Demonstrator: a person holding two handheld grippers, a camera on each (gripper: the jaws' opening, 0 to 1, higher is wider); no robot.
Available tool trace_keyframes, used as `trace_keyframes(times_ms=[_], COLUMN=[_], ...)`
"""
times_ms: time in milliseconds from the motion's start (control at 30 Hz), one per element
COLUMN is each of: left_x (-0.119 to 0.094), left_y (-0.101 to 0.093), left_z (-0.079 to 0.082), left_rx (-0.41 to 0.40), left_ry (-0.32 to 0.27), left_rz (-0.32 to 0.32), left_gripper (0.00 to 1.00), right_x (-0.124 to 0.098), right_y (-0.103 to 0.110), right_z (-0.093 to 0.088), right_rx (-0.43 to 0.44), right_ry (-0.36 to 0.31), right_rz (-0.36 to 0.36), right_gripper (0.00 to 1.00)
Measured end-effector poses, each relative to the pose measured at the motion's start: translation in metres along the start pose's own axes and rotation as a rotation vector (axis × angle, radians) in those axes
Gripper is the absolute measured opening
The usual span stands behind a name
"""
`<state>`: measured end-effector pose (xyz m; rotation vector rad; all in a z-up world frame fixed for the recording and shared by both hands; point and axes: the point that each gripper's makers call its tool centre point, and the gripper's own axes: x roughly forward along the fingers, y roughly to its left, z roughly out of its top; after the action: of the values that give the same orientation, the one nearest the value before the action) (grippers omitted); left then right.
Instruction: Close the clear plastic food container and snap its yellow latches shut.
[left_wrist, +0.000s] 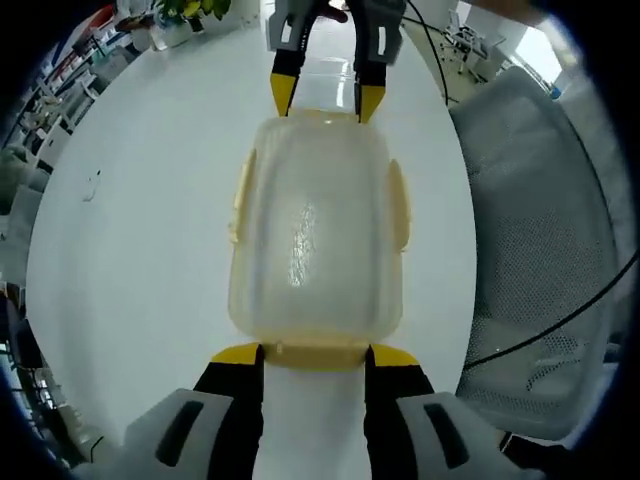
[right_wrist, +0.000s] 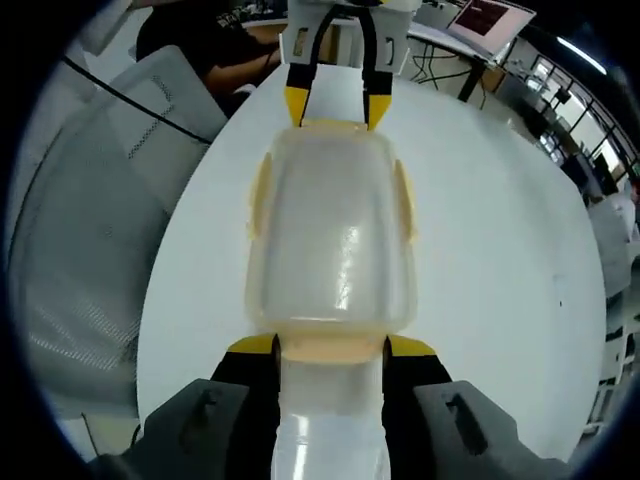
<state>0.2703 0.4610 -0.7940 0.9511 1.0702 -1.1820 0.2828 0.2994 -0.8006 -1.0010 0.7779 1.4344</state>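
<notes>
Container (left_wrist: 318, 245) lidded on table (left_wrist: 140, 230); tongs (left_wrist: 316, 354) (right_wrist: 331, 346) spread at both ends.

Each gripper, the left gripper (left_wrist: 315, 352) at the bottom of the left gripper view and the right gripper (right_wrist: 331, 345) at the bottom of the right gripper view, has black jaws with yellow tips on a grey housing with dark slots.

Round white table (left_wrist: 140, 230), grey mesh chair (left_wrist: 545, 260) beside it (cluttered desks (right_wrist: 470, 30) beyond), bright windows.
</notes>
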Motion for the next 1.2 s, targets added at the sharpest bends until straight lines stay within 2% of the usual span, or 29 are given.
trace_keyframes(times_ms=[233, 433, 933, 1200], left_x=[-0.012, -0.018, -0.002, 0.012], left_y=[0.001, 0.002, 0.002, -0.001], left_z=[0.026, 0.057, 0.133, 0.171], left_rx=[0.009, 0.011, 0.049, 0.054], left_ry=[0.010, -0.013, -0.015, -0.037], left_rz=[0.024, 0.040, 0.043, 0.016], left_gripper=[0.33, 0.33, 0.33, 0.33], right_x=[-0.027, -0.046, -0.082, -0.096], right_y=[-0.003, -0.004, -0.001, 0.005], right_z=[-0.012, -0.035, -0.102, -0.139], right_rx=[-0.014, -0.009, 0.024, 0.044], right_ry=[-0.031, -0.050, -0.048, -0.031], right_rz=[-0.029, -0.048, -0.069, -0.066], right_gripper=[0.36, 0.36, 0.36, 0.36])
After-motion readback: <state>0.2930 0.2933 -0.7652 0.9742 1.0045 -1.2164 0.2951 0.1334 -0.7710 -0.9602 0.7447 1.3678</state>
